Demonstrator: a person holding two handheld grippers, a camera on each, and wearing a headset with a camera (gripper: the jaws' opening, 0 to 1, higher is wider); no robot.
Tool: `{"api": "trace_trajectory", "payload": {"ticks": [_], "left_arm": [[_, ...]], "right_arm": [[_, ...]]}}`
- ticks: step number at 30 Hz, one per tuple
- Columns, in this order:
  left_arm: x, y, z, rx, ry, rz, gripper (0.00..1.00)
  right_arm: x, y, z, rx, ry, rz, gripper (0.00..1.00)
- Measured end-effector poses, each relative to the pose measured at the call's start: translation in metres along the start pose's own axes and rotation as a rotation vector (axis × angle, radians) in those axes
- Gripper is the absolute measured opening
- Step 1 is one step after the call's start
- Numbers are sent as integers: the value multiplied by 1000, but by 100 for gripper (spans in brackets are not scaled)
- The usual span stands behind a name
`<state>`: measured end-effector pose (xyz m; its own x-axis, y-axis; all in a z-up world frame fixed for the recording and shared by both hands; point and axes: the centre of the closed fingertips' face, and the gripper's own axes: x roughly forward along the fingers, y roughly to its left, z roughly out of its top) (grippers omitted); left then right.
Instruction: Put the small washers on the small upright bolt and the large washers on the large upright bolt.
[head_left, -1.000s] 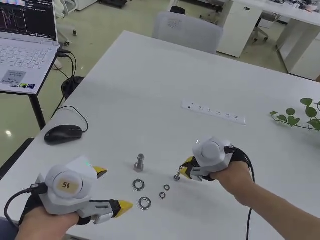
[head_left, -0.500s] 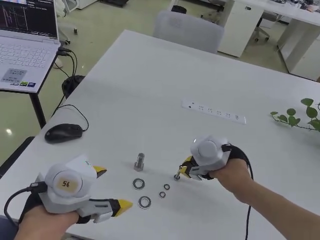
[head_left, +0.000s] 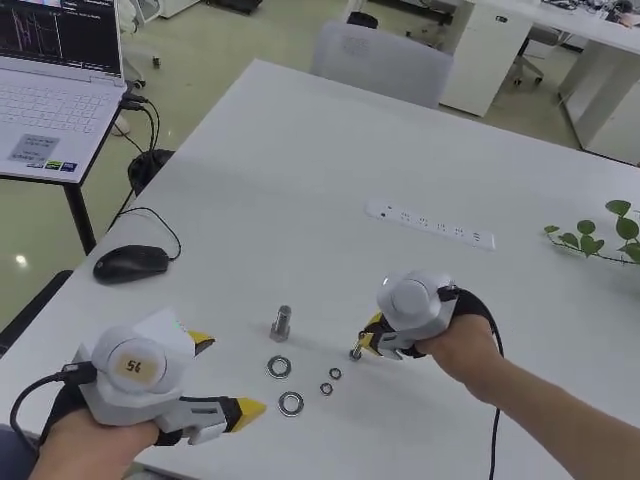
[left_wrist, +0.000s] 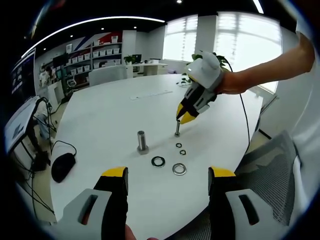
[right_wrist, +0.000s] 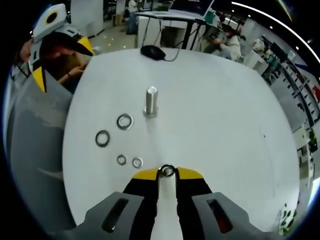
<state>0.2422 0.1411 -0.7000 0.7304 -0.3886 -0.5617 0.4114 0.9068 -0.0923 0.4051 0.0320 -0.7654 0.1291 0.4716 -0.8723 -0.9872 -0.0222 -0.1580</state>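
Note:
The small upright bolt (head_left: 354, 353) (left_wrist: 177, 129) stands right of the large upright bolt (head_left: 281, 322) (left_wrist: 142, 141) (right_wrist: 151, 101). My right gripper (head_left: 367, 342) (left_wrist: 182, 116) (right_wrist: 167, 172) hovers just above the small bolt's top, shut on a small washer (right_wrist: 167, 171) at its tips. Two more small washers (head_left: 335, 374) (head_left: 326, 388) (right_wrist: 121, 159) lie flat in front of the small bolt. Two large washers (head_left: 279, 367) (head_left: 291, 404) (left_wrist: 158, 161) (right_wrist: 125, 121) lie before the large bolt. My left gripper (head_left: 225, 375) (left_wrist: 167, 177) is open and holds nothing, near the table's front, left of the washers.
A black mouse (head_left: 130, 262) with its cable lies at the left of the white table (head_left: 300, 180). A white power strip (head_left: 430, 224) lies farther back. A laptop (head_left: 55, 90) sits on a side desk, a plant (head_left: 600, 235) at the right, a chair (head_left: 380, 62) behind.
My right gripper has edged slightly left over the small bolt. The left gripper and the washers on the table have stayed put; the head camera shifted a little.

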Motion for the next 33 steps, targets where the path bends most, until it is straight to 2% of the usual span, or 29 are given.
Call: {"api": "trace_trajectory", "payload": {"ticks": [12,33], "left_arm": [[1,0,-1,2,1,-4,64],[1,-2,0,4,2,-5,64]], "right_arm": [[-2,1,3,-26,24,5,13],[10,5,-4,-47,75,33,13]]}}
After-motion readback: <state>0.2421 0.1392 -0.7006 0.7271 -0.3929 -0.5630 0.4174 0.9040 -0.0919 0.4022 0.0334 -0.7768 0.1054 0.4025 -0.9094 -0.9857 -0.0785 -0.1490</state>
